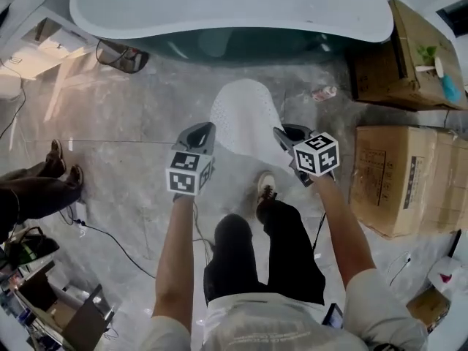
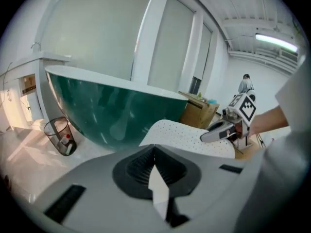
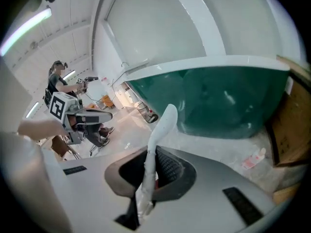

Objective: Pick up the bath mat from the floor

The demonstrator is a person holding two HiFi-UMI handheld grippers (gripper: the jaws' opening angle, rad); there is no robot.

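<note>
aloft — limp white perforated bath mat [image 1: 245, 119]

Your mat [image 1: 245, 119], centre frame, is white with fine dots. The tub [image 1: 234, 6] across the top is white above, teal below. The boxes [image 1: 391, 178] at right are brown; the floor [image 1: 131, 196] is mottled grey.

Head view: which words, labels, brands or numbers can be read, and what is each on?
No text is legible.
Cardboard box: dark print, too blurred to read.
Small packet: label too small to read.
Left marker cube, right marker cube: square patterns only, no letters.
Bath mat: dotted, no print.
</note>
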